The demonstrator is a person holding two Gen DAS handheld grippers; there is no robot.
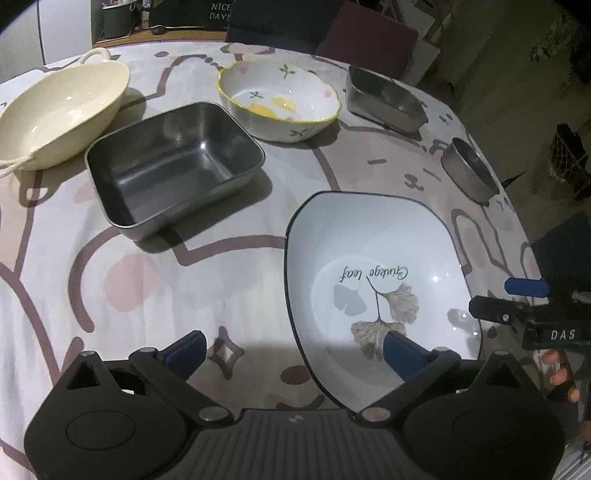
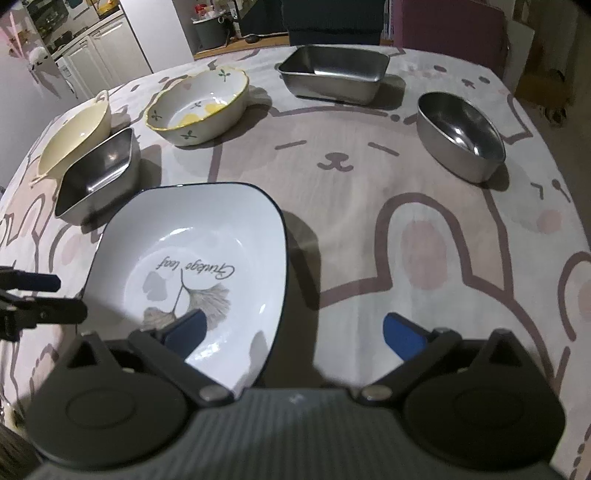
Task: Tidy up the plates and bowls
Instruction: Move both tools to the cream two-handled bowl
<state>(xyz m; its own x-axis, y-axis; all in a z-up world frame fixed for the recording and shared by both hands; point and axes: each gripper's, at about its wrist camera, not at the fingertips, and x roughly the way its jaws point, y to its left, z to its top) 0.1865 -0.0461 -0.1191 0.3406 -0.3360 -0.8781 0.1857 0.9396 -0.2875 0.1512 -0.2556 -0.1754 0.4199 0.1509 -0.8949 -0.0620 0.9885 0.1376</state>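
- Covering the table, a cloth (image 2: pixel 351 236) with pink rabbit drawings spreads under everything; cabinets (image 2: pixel 99 55) and chairs (image 2: pixel 448 27) stand behind.
- Nearest sits a white plate (image 2: pixel 207 236) with a leaf print, empty.
- Behind it: a steel tray (image 1: pixel 173 162), a cream dish (image 1: pixel 59 110), a flowered bowl (image 1: pixel 280 99), a loaf tin (image 2: pixel 334 77) and a steel bowl (image 2: pixel 460 134), all empty.
- The left gripper (image 1: pixel 293 350) and right gripper (image 2: pixel 293 334) straddle opposite plate edges, both spread wide, gripping nothing.
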